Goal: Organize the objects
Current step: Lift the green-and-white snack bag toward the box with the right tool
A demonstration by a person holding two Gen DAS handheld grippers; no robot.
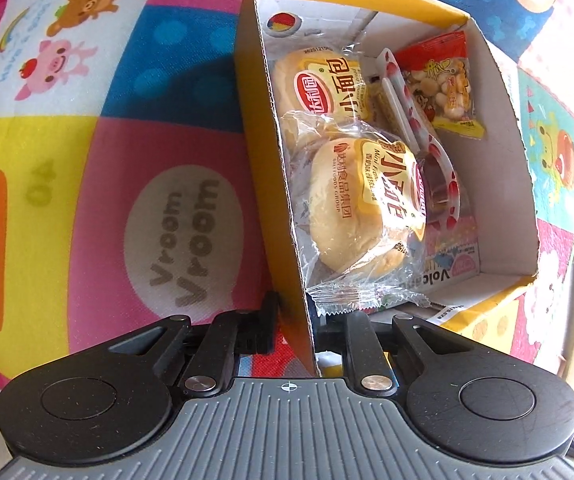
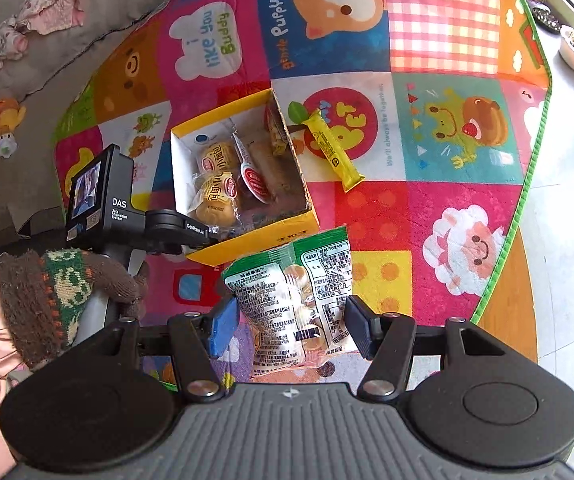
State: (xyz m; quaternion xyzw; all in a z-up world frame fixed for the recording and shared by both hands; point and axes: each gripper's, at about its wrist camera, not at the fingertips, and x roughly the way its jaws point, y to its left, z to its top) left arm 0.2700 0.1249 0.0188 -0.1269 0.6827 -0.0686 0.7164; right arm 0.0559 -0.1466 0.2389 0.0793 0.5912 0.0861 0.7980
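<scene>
Your cardboard box [image 1: 271, 184] shows a matt white inside; the bun wrappers [image 1: 351, 216] are glossy clear plastic. Your snack bag [image 2: 299, 304] is crinkled film, the mat [image 2: 439, 216] soft printed cloth.

Inside the yellow box [image 1: 427, 12], the two wrapped buns [image 1: 351, 204] cover most of a red-and-white packet [image 1: 443, 168] and the printed carton [image 1: 457, 258] beneath. The left gripper [image 1: 295, 332] fingertips hide behind the box's near wall.
</scene>
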